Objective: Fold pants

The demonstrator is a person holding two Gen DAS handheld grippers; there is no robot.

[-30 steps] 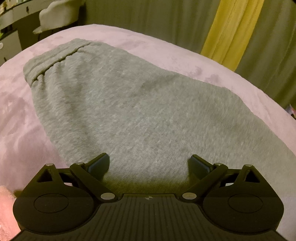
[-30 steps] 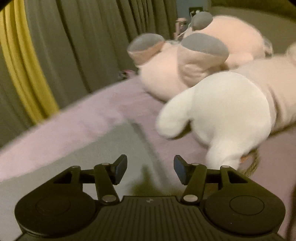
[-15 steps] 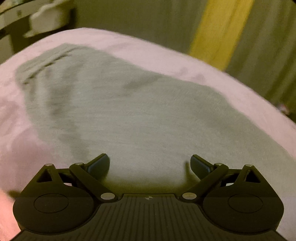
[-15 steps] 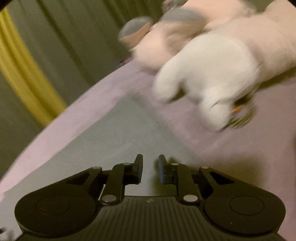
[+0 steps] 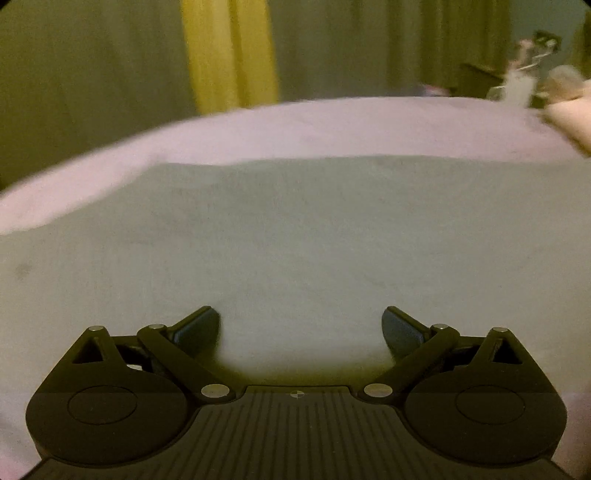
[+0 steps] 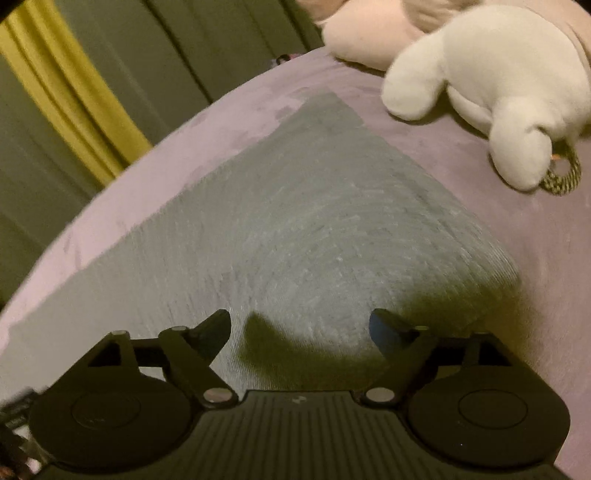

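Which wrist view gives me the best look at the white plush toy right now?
The right wrist view: the white plush toy lies large and fairly sharp on the bed, beyond the grey pants. The left wrist view shows only a blurred pale plush shape at its right edge; which toy it is cannot be told.

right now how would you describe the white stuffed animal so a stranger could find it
Start at the lilac bedspread that covers the bed, where the grey pants lie flat. Past the pants' far corner lies the white plush toy. It is pure white with stubby limbs, unlike the pale pink plush behind it.
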